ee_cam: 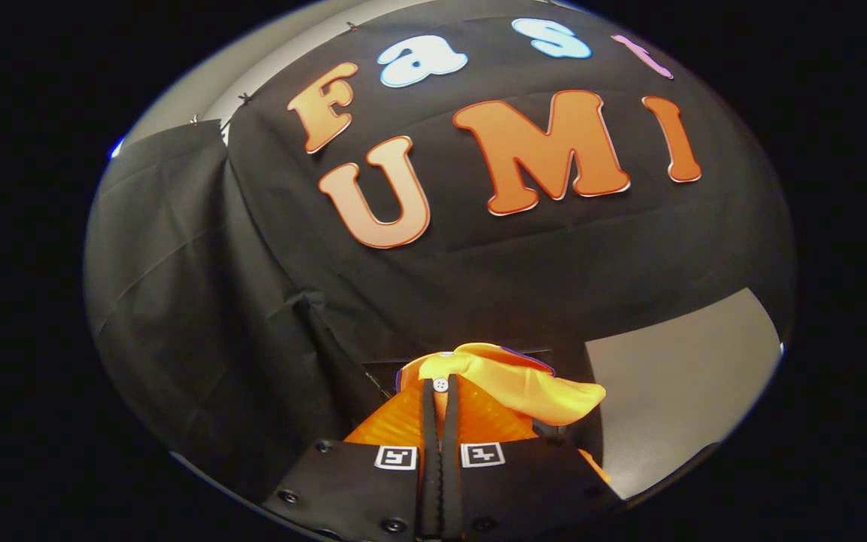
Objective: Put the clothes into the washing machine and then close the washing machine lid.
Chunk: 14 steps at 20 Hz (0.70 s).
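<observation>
Yellow, shiny cloth (512,384) sits pinched in my gripper (440,395). The two fingers are pressed close together, and the cloth is caught between them. It has a small white button (440,385) right at the fingertips. The rest of the cloth puffs up and flops to one side, just past the tips. It hangs in the air and touches nothing else that I can see.

Behind it is the black cloth wall (479,278) of the booth. A pale, flat bench (674,391) shows off to one side, beyond the fingers.

I think I am in the carrying step. The cloth is picked up but not yet in the washing machine. Next I need to find the machine's opening, bring the cloth over it, and let go. I must hold tight until then, because this cloth looks slippery. The lid comes after that.
</observation>
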Each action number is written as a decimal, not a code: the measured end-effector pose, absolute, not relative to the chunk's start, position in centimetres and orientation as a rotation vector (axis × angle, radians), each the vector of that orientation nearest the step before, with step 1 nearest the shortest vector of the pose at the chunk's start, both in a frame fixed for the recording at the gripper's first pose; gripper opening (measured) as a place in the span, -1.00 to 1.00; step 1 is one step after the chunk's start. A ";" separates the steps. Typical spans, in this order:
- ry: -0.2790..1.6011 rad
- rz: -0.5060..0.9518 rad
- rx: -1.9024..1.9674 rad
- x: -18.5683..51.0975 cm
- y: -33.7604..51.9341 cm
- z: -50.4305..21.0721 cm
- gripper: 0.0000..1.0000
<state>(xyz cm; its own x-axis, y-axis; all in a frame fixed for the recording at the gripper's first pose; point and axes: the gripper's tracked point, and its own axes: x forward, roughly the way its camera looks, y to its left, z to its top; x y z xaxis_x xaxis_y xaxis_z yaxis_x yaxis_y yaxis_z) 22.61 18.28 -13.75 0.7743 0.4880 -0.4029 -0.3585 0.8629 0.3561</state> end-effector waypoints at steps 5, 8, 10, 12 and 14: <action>0.540 0.555 0.265 22.5 22.7 -15.8 -0.85; 0.572 0.571 0.274 23.2 25.0 -18.3 -0.85; 0.596 0.573 0.275 23.8 26.0 -20.2 -0.85; 0.615 0.567 0.270 24.4 26.7 -22.3 -0.85; 0.647 0.559 0.281 25.0 27.4 -25.1 -0.85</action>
<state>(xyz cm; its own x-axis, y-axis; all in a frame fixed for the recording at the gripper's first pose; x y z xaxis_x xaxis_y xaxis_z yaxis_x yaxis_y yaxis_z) 25.04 27.37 -25.08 0.6586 0.5718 -0.4892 -0.4018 0.8169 0.4138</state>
